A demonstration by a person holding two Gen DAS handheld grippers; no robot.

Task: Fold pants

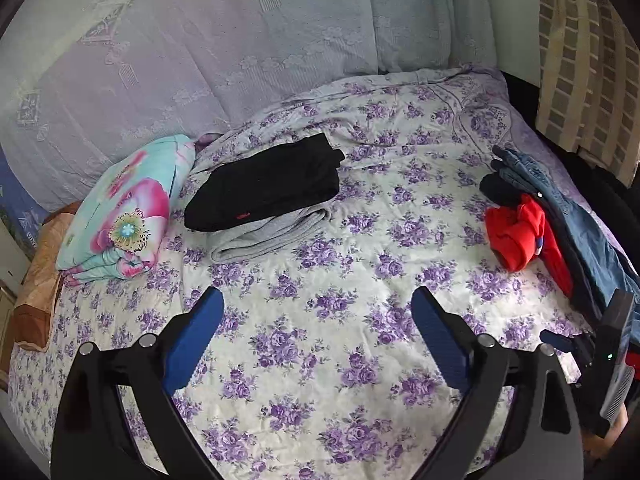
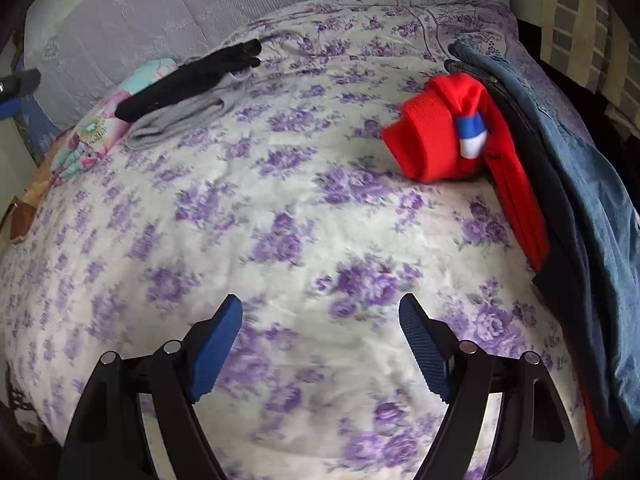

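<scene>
Left wrist view: the left gripper [image 1: 318, 300] has its blue pads spread wide with nothing between them, over bare floral sheet [image 1: 320, 360]. Folded black pants [image 1: 264, 188] lie on folded grey pants [image 1: 272, 232] ahead and left of the pads, well apart from them, beside a folded floral quilt [image 1: 120, 216] at the left edge. A small red tag shows on the black pants; its writing cannot be read. A heap of unfolded clothes lies along the bed's right edge: red pants [image 1: 516, 236] bunched nearest the centre, a dark garment [image 1: 500, 188] behind them, and jeans [image 1: 568, 216] outermost. The right gripper [image 1: 612, 360] shows at the far right edge by this heap; its opening cannot be judged here. The sheet between the stack and the heap is open and wrinkled; a pale patterned cover [image 1: 200, 60] rises behind the bed. Right wrist view: the right gripper [image 2: 320, 312] is spread wide and holds nothing, above open sheet [image 2: 280, 220]. The red pants [image 2: 436, 140], with a blue and white patch on them, lie ahead and right of the pads, apart from them, touching the dark garment [image 2: 568, 240] and the jeans [image 2: 592, 168] along the right edge. The black pants [image 2: 188, 80] on the grey pants [image 2: 180, 116] sit far ahead left, beside the quilt [image 2: 92, 136]. No readable writing shows.
</scene>
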